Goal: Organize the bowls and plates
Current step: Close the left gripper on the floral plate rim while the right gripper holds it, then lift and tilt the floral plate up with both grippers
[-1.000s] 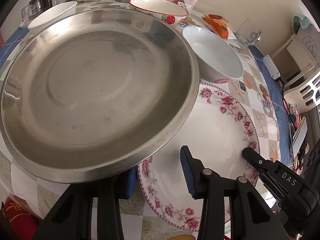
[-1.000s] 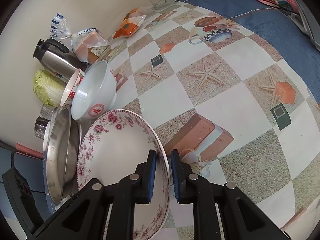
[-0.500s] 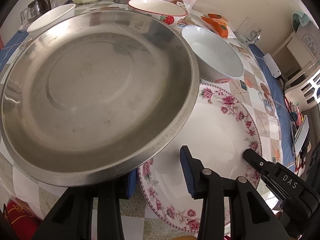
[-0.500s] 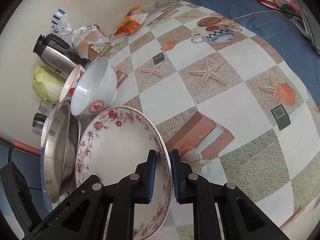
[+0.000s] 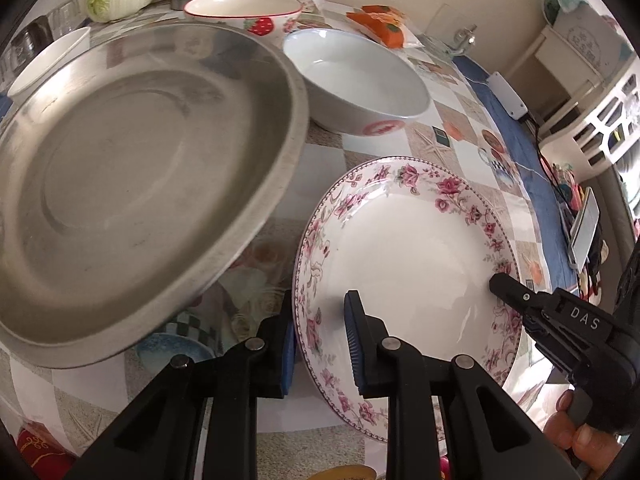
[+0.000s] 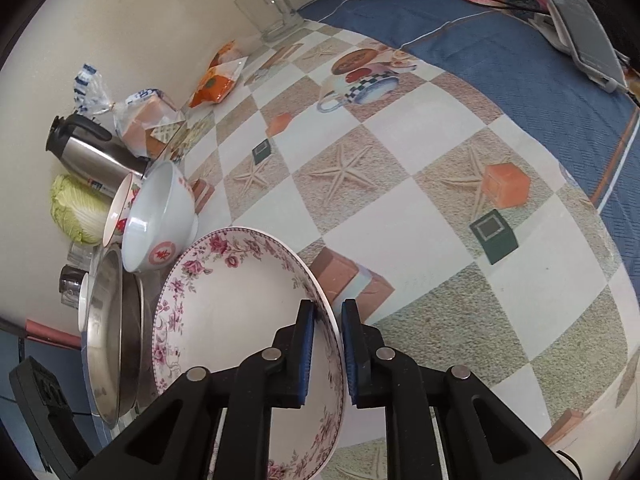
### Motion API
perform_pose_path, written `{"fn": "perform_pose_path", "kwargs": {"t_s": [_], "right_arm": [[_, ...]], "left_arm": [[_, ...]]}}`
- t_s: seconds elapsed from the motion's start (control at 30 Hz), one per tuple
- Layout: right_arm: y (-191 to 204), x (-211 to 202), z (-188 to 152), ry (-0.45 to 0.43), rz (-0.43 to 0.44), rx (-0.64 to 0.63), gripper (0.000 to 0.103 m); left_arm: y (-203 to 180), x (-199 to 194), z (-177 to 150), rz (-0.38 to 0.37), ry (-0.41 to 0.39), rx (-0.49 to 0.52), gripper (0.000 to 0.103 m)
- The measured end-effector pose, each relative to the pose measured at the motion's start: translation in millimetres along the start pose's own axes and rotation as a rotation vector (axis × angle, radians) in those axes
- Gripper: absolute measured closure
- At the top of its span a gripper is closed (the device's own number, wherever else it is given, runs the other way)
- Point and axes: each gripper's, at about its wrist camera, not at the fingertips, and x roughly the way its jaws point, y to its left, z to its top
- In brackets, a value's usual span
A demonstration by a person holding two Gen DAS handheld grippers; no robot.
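The right tongs (image 6: 325, 344) are clamped on the near rim of the flowered plate (image 6: 240, 304), holding it tilted above the checked worktop (image 6: 420, 240). The left tongs (image 5: 320, 340) have just been closing, their pads either side of the plate's opposite rim; I cannot tell whether they press it. Just beside it lies the steel pan (image 5: 132, 184). Beyond stand a white bowl (image 5: 360, 80) and a strawberry bowl (image 5: 244, 12).

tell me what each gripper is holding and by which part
Right gripper clamps the floral plate by its rim; left gripper straddles the opposite rim, not visibly pinching it.
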Motion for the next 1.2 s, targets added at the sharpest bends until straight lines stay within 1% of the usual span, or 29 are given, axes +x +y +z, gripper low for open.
{"fn": "perform_pose_path", "kwargs": {"t_s": [0.17, 0.3, 0.4, 0.53, 0.6, 0.73, 0.87, 1.03, 1.13, 1.2], "right_arm": [[-18.4, -1.5, 2.5, 0.002, 0.032, 0.066, 0.087], [-12.3, -0.9, 1.6, 0.002, 0.002, 0.031, 0.085], [-9.5, -3.0, 1.7, -0.009, -0.016, 0.016, 0.087], [-6.1, -16.3, 3.0, -0.073, -0.024, -0.016, 0.089], [-3.4, -19.3, 3.2, -0.087, -0.023, -0.037, 0.090], [-6.3, -13.0, 2.2, -0.058, -0.021, -0.025, 0.090], [-9.5, -2.8, 0.8, -0.019, -0.004, -0.004, 0.090], [-14.9, 1.9, 1.5, -0.007, 0.043, 0.030, 0.089], [-8.6, -2.5, 0.9, -0.022, 0.026, -0.004, 0.091], [-4.5, -9.9, 1.6, -0.056, 0.030, -0.028, 0.092]], "left_arm": [[-6.9, 4.2, 3.3, -0.007, -0.006, 0.018, 0.079], [-8.9, 6.0, 7.0, 0.000, -0.015, 0.036, 0.078], [-9.7, 6.8, 9.9, -0.002, -0.012, 0.036, 0.079], [-10.6, 5.6, 9.9, 0.003, -0.017, 0.036, 0.079], [-9.6, 3.5, 9.8, 0.001, -0.024, 0.035, 0.079], [-5.1, 3.2, 10.6, -0.020, -0.015, 0.012, 0.079], [-6.8, 5.3, 8.8, -0.011, -0.003, 0.029, 0.079], [-5.4, 4.3, 7.9, -0.005, -0.004, 0.039, 0.079], [-13.4, -1.6, 9.3, 0.038, -0.045, 0.087, 0.079], [-19.2, -9.6, 10.9, 0.040, -0.083, 0.118, 0.079]]}}
